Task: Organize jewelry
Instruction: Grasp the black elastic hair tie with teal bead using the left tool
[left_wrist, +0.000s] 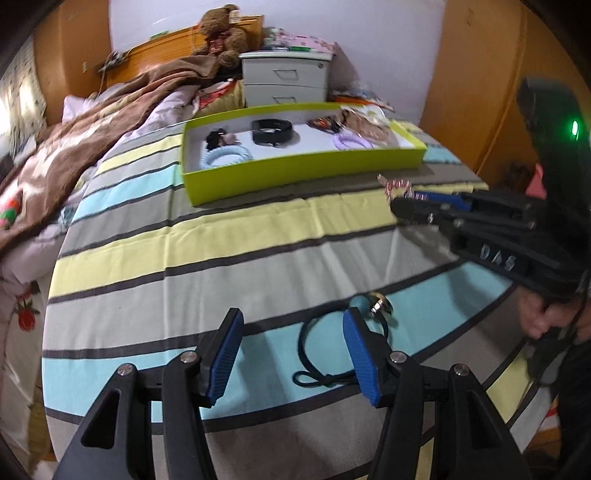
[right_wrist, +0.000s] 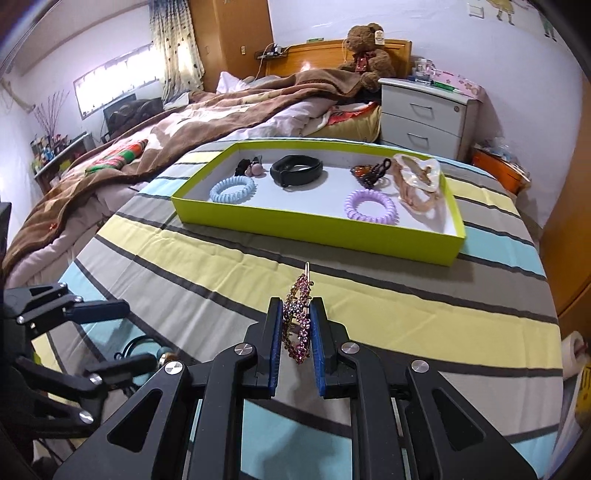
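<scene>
My right gripper (right_wrist: 297, 319) is shut on a pink rhinestone hair clip (right_wrist: 298, 317) and holds it above the striped cloth, short of the green tray (right_wrist: 314, 229). It also shows in the left wrist view (left_wrist: 400, 201) with the clip (left_wrist: 395, 186). The tray holds a blue coil hair tie (right_wrist: 232, 189), a purple coil hair tie (right_wrist: 371, 206), a black band (right_wrist: 295, 170) and other hair pieces. My left gripper (left_wrist: 293, 343) is open above a black cord necklace (left_wrist: 314, 350) with a metal bead (left_wrist: 380, 304), which lies on the cloth.
The striped cloth (left_wrist: 221, 240) covers a table beside a bed with a brown blanket (right_wrist: 184, 122). A white nightstand (right_wrist: 424, 114) stands behind the tray. A teddy bear (right_wrist: 369, 51) sits on the headboard. Wooden wardrobe panels stand at the right.
</scene>
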